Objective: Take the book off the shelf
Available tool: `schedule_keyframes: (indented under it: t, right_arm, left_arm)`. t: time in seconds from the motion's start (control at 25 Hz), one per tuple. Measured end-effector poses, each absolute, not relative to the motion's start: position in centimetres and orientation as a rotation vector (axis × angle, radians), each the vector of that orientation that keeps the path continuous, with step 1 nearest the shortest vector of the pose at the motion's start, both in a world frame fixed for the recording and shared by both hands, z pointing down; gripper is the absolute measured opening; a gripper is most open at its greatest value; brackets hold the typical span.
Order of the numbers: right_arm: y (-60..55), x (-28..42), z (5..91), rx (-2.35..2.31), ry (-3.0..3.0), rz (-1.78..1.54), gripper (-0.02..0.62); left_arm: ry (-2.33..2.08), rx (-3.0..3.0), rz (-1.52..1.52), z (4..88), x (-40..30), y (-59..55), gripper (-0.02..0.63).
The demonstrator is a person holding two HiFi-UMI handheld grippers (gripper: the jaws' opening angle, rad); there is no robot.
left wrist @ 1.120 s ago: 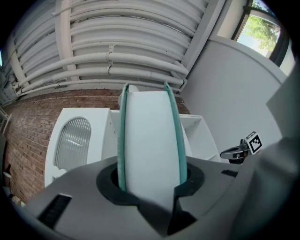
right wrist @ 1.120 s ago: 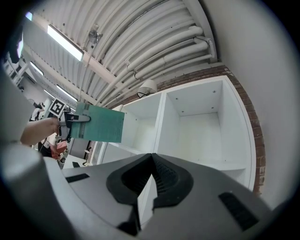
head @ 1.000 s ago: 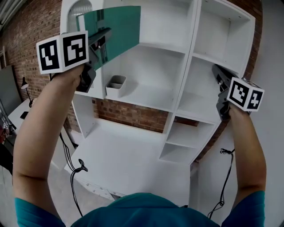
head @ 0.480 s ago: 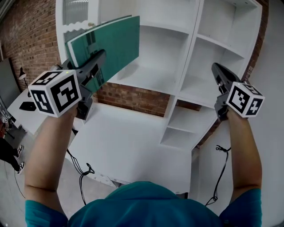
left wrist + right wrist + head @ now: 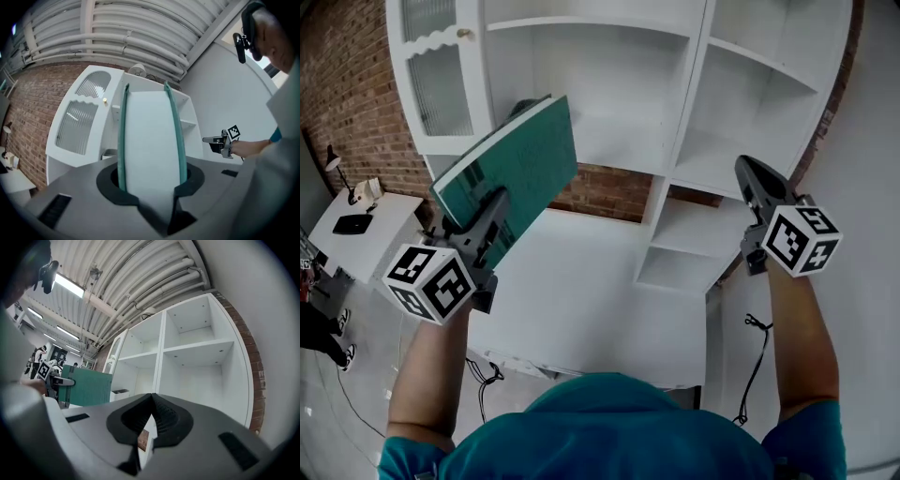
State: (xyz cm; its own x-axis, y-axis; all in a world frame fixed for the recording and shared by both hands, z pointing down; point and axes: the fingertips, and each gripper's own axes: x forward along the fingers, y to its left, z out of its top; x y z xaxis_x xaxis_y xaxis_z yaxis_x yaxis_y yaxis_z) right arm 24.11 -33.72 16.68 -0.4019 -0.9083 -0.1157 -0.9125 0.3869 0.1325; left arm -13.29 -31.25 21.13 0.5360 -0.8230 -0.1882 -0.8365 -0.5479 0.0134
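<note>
A green book [image 5: 511, 169] hangs tilted in the air in front of the white shelf unit [image 5: 694, 122], clear of every shelf. My left gripper [image 5: 487, 220] is shut on its lower edge. In the left gripper view the white page block of the book [image 5: 150, 154] stands between the two jaws, with a green cover on each side. My right gripper [image 5: 748, 173] is held up at the right near the narrow shelf column. Its jaws meet with nothing between them [image 5: 151, 401]. From the right gripper view the book [image 5: 89, 387] shows at the left.
The white shelf unit has a glass-fronted cupboard door [image 5: 441, 75] at top left and a white desk surface [image 5: 581, 300] below. A brick wall [image 5: 347, 84] runs behind. A small side table [image 5: 356, 230] with a dark item stands at the left. Cables [image 5: 755, 347] hang at the right.
My left gripper has come down and toward me with the book, from the upper shelf level to over the desk. The book now tilts flatter. My right gripper has stayed roughly where it was.
</note>
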Motion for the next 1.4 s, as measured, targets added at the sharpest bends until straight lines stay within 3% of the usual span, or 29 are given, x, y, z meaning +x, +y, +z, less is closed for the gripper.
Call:
schedule_keyframes:
  t: [0.6,1.4]
  right_arm:
    - [-33.8,24.2,27.6,-1.659,2.640,0.097,0.021]
    - [-34.7,26.6,46.5,-1.759,2.600,-0.426,0.021]
  left_arm:
    - [1.493,-2.850,0.133,34.1,-10.7,-32.5,0.169]
    - [1.588,-3.047,-0.084,49.9,-7.2,-37.3,0.169]
